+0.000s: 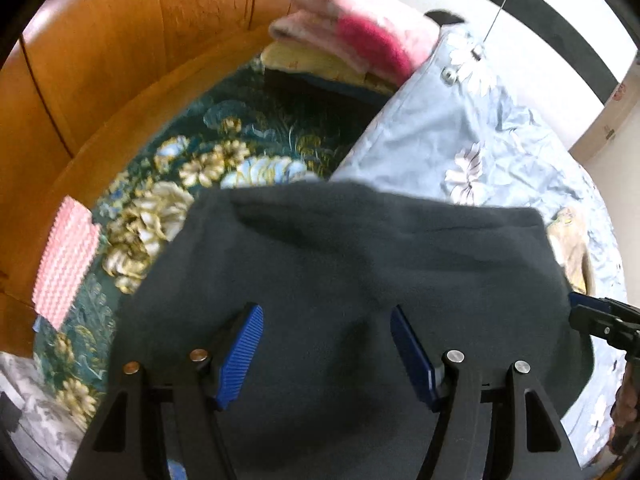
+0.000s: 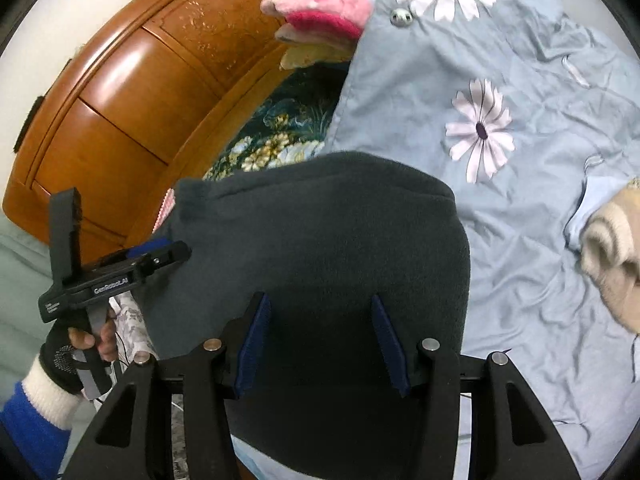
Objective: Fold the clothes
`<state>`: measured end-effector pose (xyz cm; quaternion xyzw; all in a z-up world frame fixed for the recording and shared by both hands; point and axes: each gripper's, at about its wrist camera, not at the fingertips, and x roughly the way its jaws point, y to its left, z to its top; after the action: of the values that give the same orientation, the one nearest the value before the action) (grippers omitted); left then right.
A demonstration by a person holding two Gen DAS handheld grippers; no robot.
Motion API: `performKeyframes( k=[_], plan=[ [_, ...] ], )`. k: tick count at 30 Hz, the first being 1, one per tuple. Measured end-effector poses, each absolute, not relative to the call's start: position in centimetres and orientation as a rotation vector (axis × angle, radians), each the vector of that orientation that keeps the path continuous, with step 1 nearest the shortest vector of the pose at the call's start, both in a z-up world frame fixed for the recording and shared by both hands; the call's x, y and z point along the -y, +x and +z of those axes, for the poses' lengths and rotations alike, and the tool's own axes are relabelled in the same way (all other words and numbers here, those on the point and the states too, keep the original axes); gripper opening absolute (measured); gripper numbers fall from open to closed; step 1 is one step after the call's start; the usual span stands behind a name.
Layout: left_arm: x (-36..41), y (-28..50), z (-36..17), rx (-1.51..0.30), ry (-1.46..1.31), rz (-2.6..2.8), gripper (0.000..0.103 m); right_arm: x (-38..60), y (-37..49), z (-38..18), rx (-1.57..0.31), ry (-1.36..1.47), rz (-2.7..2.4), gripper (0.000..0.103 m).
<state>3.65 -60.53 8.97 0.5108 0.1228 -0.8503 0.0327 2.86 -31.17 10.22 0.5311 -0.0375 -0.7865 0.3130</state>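
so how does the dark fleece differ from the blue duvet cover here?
Colour: the fleece is plain dark grey; the duvet cover is light blue with white daisies.
Texture: the fleece looks thick and fuzzy; the duvet cover is thin and creased.
Position: the fleece lies on top, overlapping the duvet cover's edge and the dark floral sheet.
Extent: the duvet cover runs well past the fleece.
Shared: both lie on the bed, ungripped.

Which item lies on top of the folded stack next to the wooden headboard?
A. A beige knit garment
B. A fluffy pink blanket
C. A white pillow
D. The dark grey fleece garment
B: the fluffy pink blanket sits on top of the folded stack by the wooden headboard, while the dark grey fleece garment lies nearer, under both open grippers.
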Motion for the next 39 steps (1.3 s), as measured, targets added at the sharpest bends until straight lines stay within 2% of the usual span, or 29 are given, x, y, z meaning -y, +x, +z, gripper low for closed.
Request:
performKeyframes(
  k=[4, 7, 12, 14, 15, 19, 22, 31, 39],
  plan=[
    [60.0, 5.9, 11.9, -0.432, 1.468, -2.644, 0.072, 31.0, 4.3, 12.2, 0.052, 1.350, -2.105, 0.055],
    [59.0, 8.4, 12.8, -0.448, 1.419, -2.630, 0.079, 30.6, 6.3, 13.0, 0.004, 1.319, -2.122, 0.065],
    [57.1, 12.4, 12.2, -0.551, 1.374, -2.615, 0.084, 29.8, 10.3, 11.7, -0.041, 1.345, -2.085, 0.069],
    [56.4, 14.0, 12.0, -0.591, 1.355, -2.609, 0.099, 29.5, 11.5, 11.0, -0.054, 1.360, -2.075, 0.085],
    [56.0, 14.9, 11.9, -0.611, 1.346, -2.605, 0.103, 29.2, 12.0, 10.8, -0.048, 1.362, -2.077, 0.089],
    [54.7, 17.4, 12.0, -0.670, 1.270, -2.590, 0.103, 28.1, 13.3, 10.2, -0.027, 1.372, -2.084, 0.092],
    [53.7, 18.8, 12.4, -0.660, 1.211, -2.554, 0.103, 27.6, 13.9, 9.8, -0.036, 1.379, -2.087, 0.103],
    [51.5, 20.4, 14.0, -0.569, 1.140, -2.480, 0.103, 26.5, 16.2, 10.1, -0.109, 1.298, -2.141, 0.103],
    [51.0, 20.6, 14.1, -0.600, 1.115, -2.457, 0.103, 26.2, 17.1, 10.5, -0.154, 1.274, -2.145, 0.103]
  ],
)
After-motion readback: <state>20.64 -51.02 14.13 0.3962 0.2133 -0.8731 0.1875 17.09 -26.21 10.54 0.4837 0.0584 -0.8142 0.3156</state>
